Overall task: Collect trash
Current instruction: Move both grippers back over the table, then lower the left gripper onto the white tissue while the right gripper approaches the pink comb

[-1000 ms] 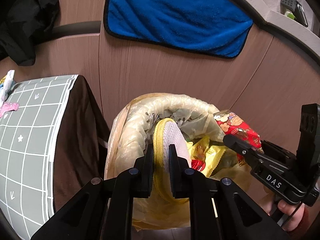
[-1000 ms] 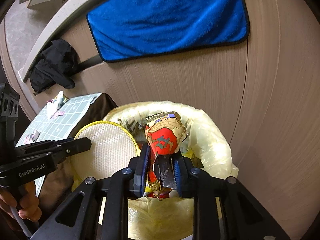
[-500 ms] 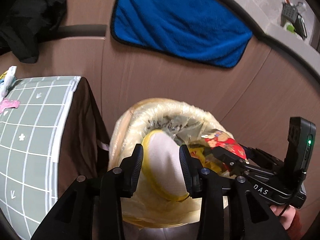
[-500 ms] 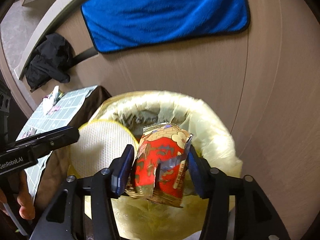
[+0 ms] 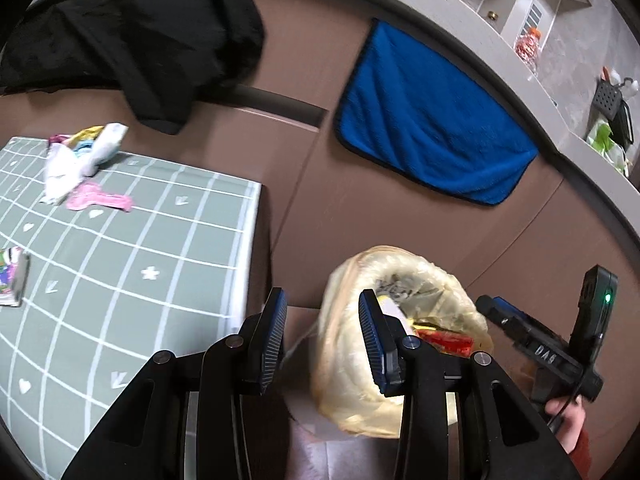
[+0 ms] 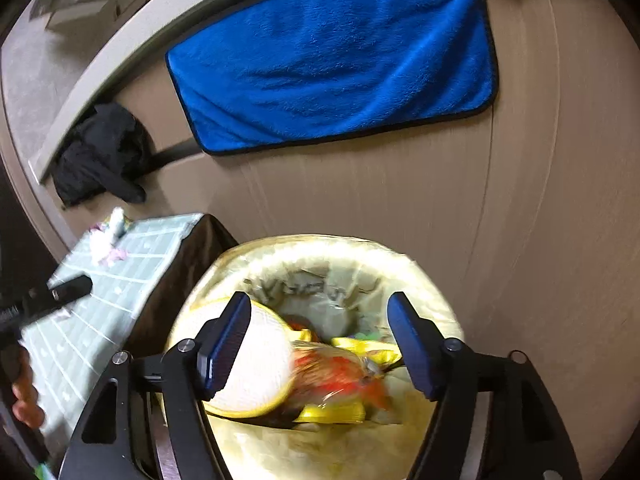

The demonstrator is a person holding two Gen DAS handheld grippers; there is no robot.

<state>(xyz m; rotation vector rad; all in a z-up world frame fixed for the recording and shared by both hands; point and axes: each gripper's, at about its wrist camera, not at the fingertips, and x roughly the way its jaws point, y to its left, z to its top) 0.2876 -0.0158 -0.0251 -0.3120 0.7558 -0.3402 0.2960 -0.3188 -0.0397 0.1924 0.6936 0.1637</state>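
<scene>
A: So, the trash bin (image 6: 320,276), lined with a pale yellow bag, sits against the brown cabinet. Inside it lie a red wrapper (image 6: 340,372), a round white mesh piece with a yellow rim (image 6: 256,364) and some yellow packets (image 6: 368,350).

B: And the grippers?

A: The right gripper (image 6: 320,344) hangs over the bin mouth, jaws spread wide, nothing between them. The left gripper (image 5: 322,334) is likewise spread and empty, off the bin's left side and aimed toward the checked table (image 5: 172,240).

B: Which step, would you say?

A: I'd judge a drop just finished. More litter waits on the table: a crumpled white wrapper (image 5: 76,160), a pink scrap (image 5: 100,200) touching it, and a colourful packet (image 5: 12,280) at the left edge. The next move probably calls for swinging an empty gripper over one of these and closing on it flat.

B: Anything unclear?

A: The red wrapper is blurred, so whether it has settled I cannot tell. The packet is cut off by the frame. The bin's depth is hidden. Behind, a blue towel (image 6: 332,64) and black cloth (image 5: 132,36) hang.
</scene>
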